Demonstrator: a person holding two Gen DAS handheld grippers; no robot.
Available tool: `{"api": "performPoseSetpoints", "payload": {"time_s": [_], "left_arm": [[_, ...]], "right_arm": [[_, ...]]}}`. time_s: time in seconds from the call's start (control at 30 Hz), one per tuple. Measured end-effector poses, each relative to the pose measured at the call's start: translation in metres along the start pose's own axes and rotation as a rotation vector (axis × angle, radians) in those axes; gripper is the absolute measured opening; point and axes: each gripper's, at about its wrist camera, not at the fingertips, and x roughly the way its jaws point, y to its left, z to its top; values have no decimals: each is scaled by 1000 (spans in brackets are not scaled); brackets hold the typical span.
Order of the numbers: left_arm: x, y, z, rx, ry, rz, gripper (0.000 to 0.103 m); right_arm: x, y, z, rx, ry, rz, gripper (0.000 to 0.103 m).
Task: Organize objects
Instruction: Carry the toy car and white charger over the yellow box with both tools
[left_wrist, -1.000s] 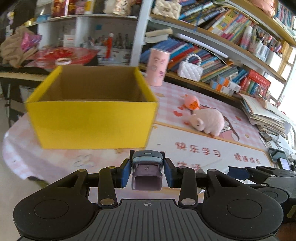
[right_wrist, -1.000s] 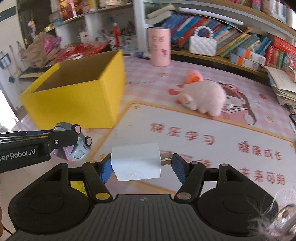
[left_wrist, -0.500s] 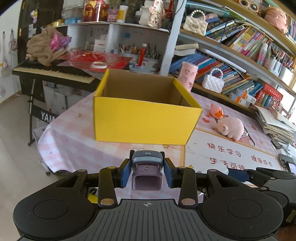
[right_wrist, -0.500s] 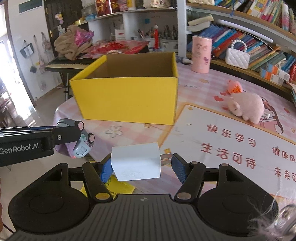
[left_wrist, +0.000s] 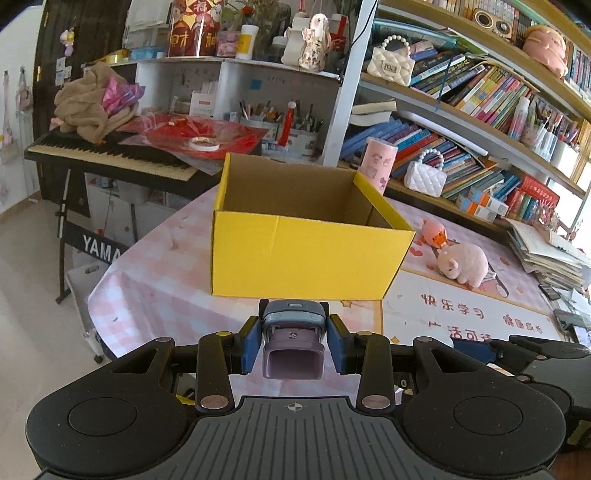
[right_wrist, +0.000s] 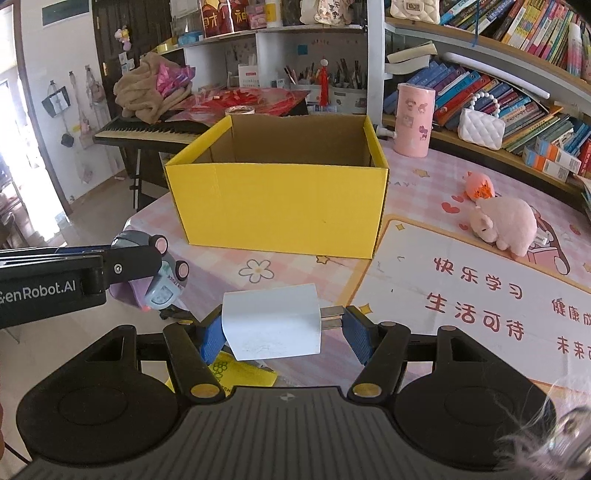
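- Yellow cardboard box (left_wrist: 310, 254) sits open-topped ahead of both grippers and a little above their fingertips in view; nothing has gone in from what shows.
- Left gripper (left_wrist: 293, 341) is clamped narrow on a small toy truck (left_wrist: 291, 332) — grey cab forward, purple scoop facing back; the rounded body could squirt out of the pads if the hold slackens early.
- Right gripper (right_wrist: 284, 330) is pinching a white charger plug (right_wrist: 271, 321) end to end, one pad on the metal prongs (right_wrist: 332, 317); that is a slippery seat, so a tilt could twist it loose.
- Both loads hang short of the near wall; releasing here drops them on the pink tablecloth (right_wrist: 258, 269) — or off its edge.
- Coming in low risks clipping the rim and shoving the light box.
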Motion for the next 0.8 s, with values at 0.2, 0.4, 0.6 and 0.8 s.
{"api": "performPoseSetpoints", "payload": {"time_s": [0.2, 0.4, 0.6, 0.8], "left_arm": [[-1, 4, 7, 20, -12, -17, 36], [3, 3, 24, 37, -34, -30, 36], [13, 0, 55, 41, -94, -19, 36], [36, -1, 87, 40, -139, 19, 36]], "right_arm": [[2, 4, 6, 3, -2, -12, 64], [3, 2, 21, 8, -26, -26, 64], [8, -10, 57, -1, -100, -37, 64], [26, -24, 100, -19, -165, -24, 64]]}}
